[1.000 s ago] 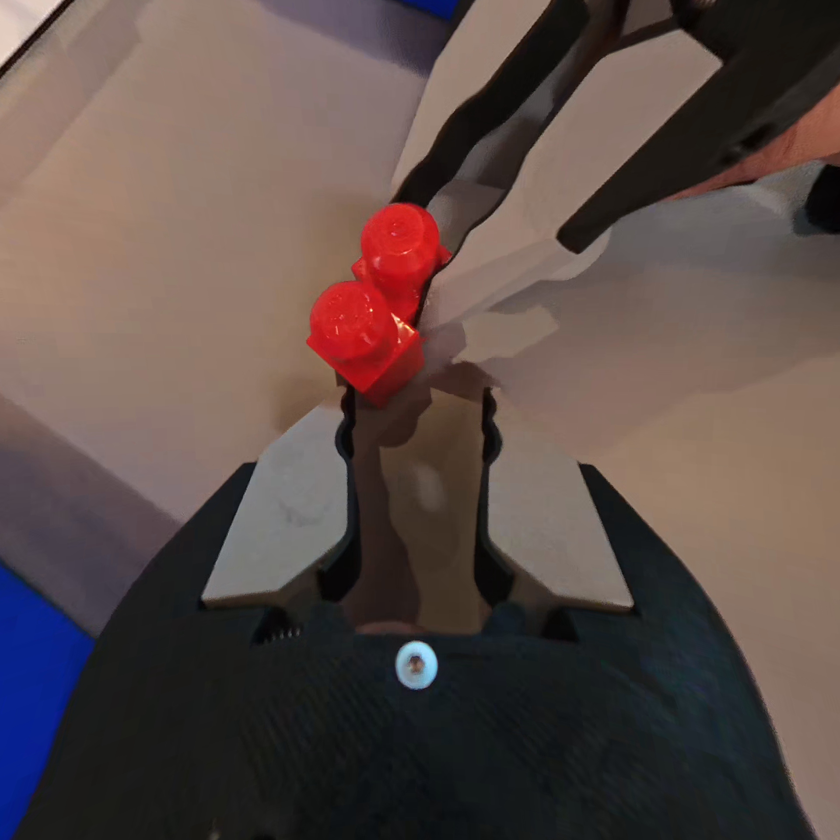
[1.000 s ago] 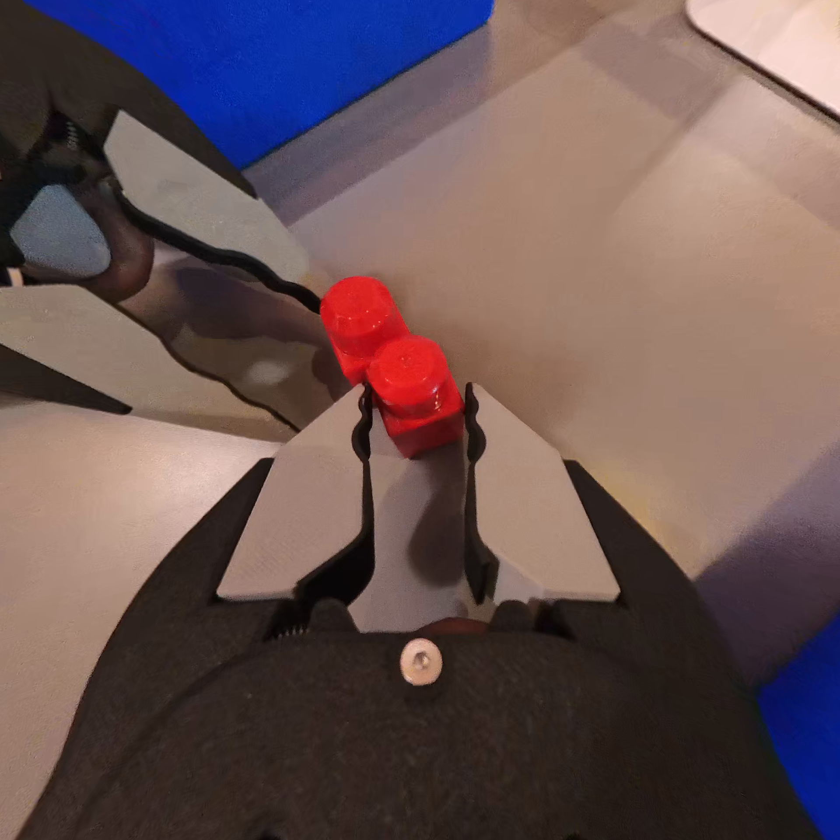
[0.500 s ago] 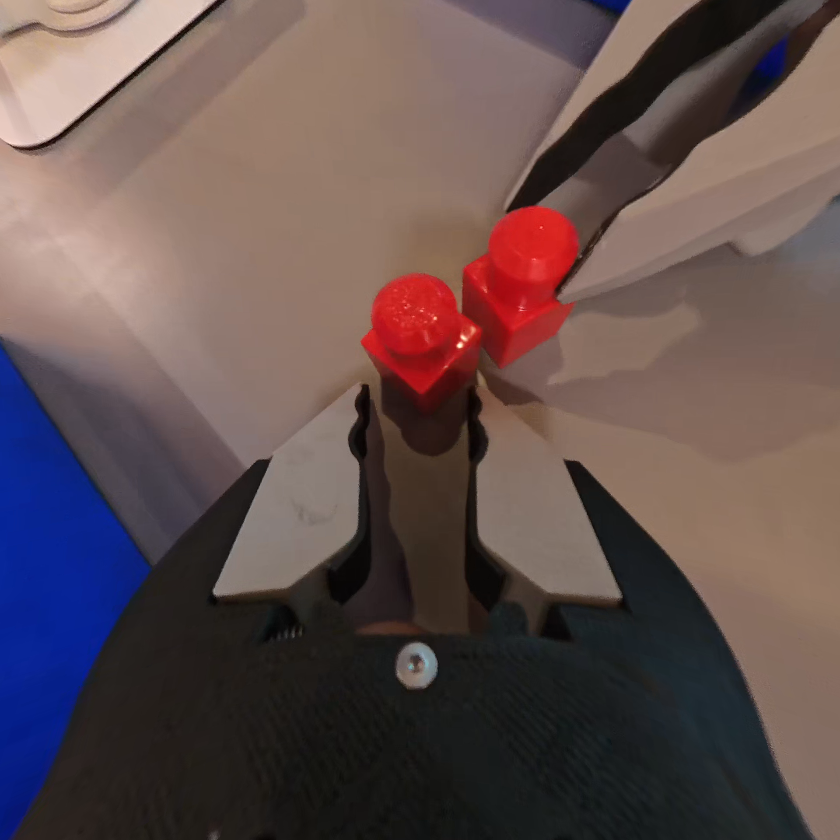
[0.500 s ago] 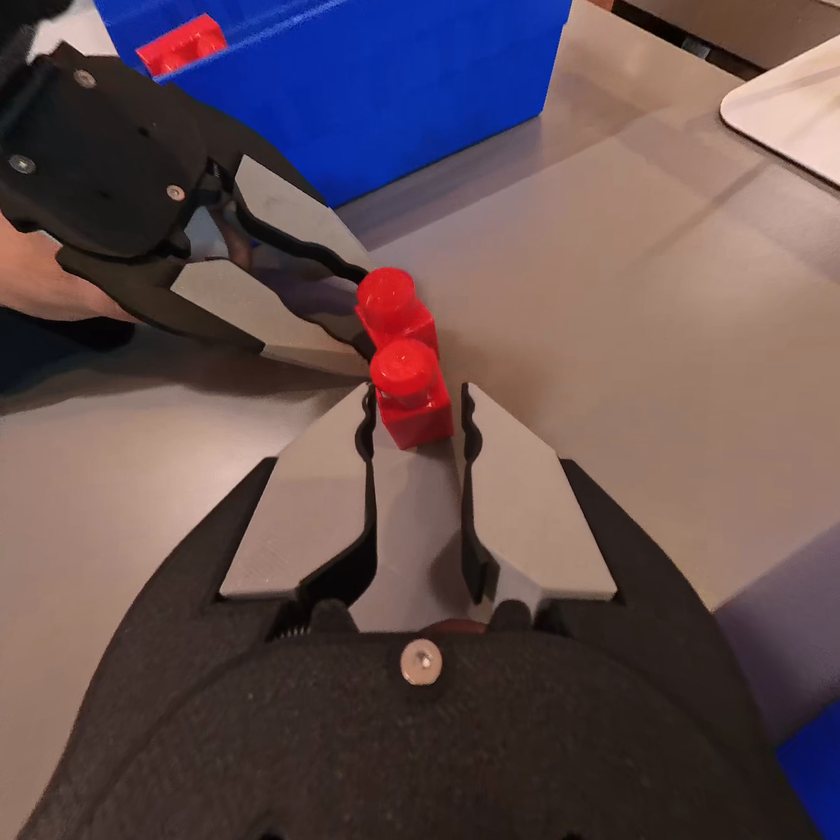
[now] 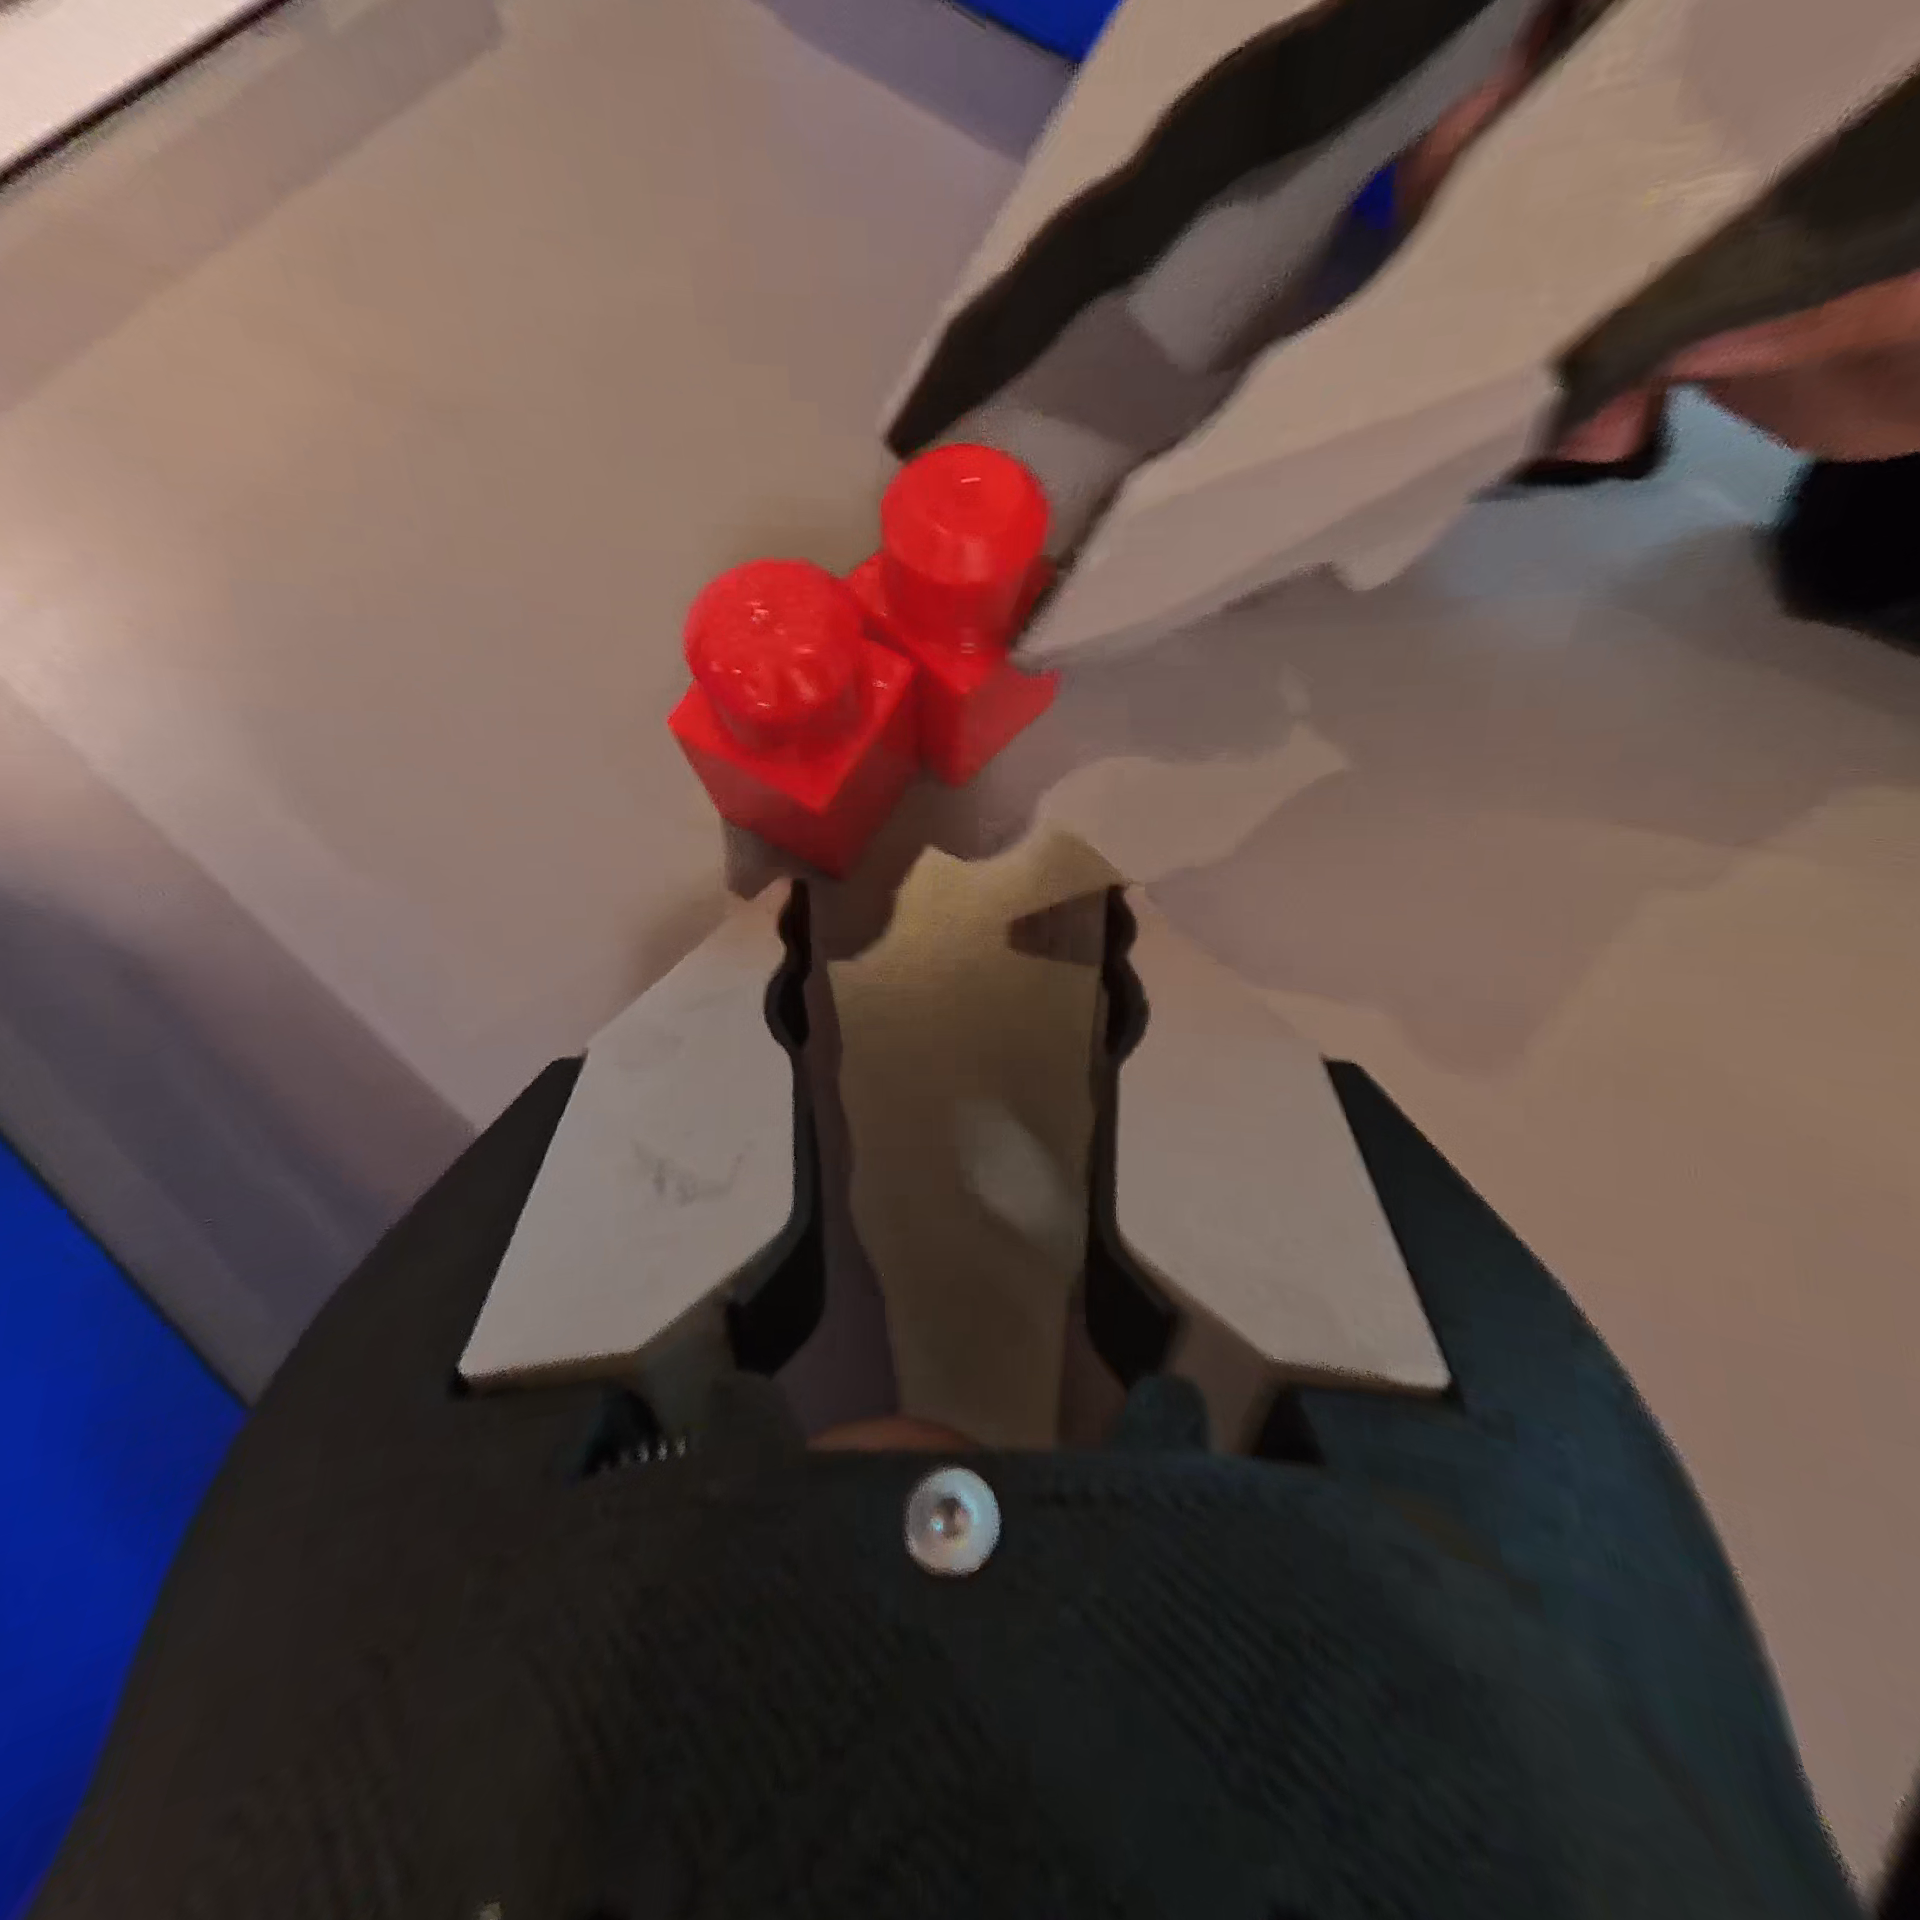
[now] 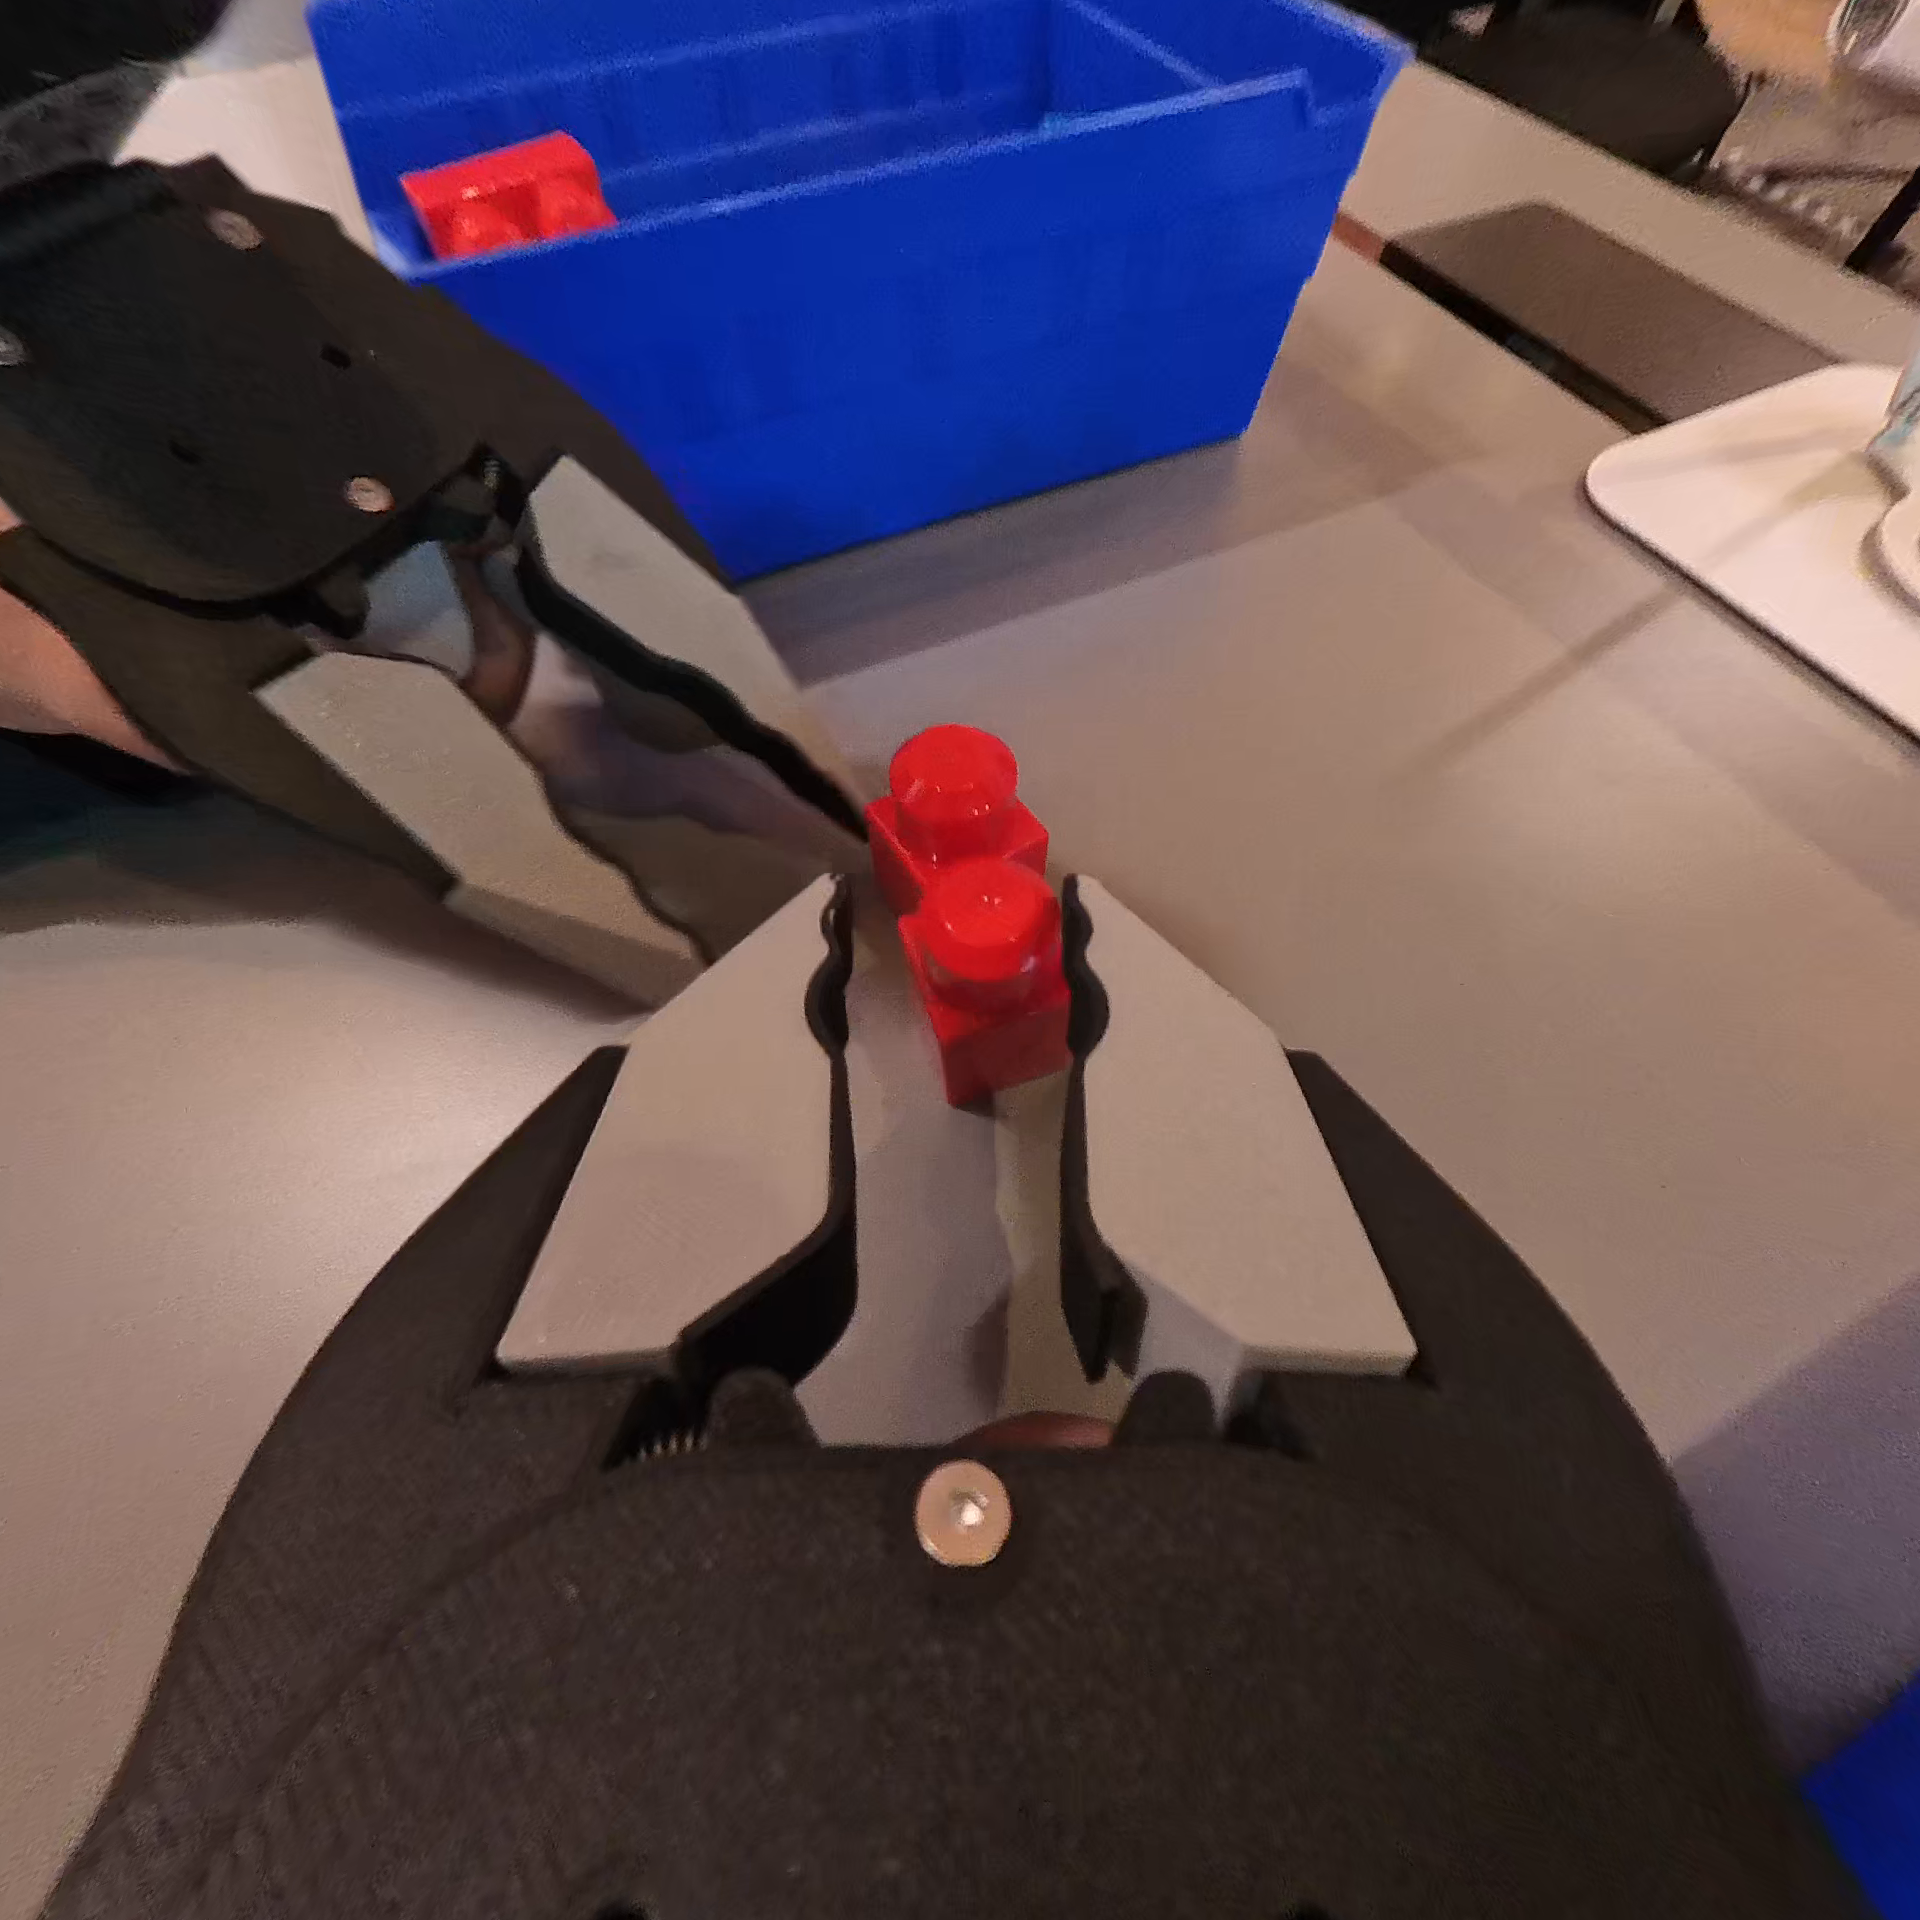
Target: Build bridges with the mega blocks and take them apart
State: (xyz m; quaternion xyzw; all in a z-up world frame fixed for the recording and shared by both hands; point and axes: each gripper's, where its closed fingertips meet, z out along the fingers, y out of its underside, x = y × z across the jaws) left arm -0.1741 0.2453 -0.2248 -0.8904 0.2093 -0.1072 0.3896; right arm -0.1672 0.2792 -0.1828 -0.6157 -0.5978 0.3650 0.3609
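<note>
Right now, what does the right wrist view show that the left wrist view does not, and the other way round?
Only the right wrist view shows the blue bin whole, a red block inside it, and a white tray at the right edge. The left wrist view adds little: only a blue patch at its lower left. Both show the two single-stud red blocks side by side on the grey table, and both grippers beside them.

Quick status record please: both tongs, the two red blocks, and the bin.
Blocks (right wrist view): near block and far block, red, upright, side by side on table
Right tongs: open, straddling near block, gap at left pad
Left tongs: open, empty, tips just short of far block
Blue bin: behind, holds another red block
</note>
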